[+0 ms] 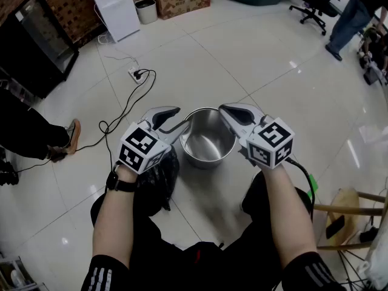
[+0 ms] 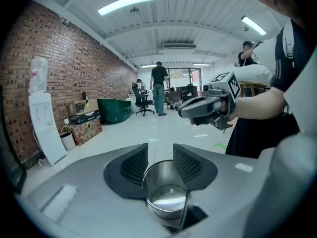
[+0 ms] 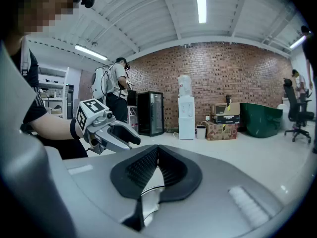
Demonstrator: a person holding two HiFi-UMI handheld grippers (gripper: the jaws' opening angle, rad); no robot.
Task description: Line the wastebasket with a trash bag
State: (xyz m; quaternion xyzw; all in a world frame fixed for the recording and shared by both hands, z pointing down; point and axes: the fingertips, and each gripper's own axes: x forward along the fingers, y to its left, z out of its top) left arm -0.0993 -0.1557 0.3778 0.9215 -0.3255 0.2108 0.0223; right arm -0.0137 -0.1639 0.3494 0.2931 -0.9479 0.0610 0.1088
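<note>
Closest to the person, the black trash bag (image 1: 156,173) is lying crumpled on the floor (image 1: 254,71), under the left gripper (image 1: 180,119). This gripper is standing released, jaws apart and grasping nothing, with the metal wastebasket (image 1: 208,139) showing through the gap. The right gripper (image 1: 223,109) is clenched, jaws together, its tip at the wastebasket's right rim. Farther away, a black cable (image 1: 124,111) is lying across the floor.
</note>
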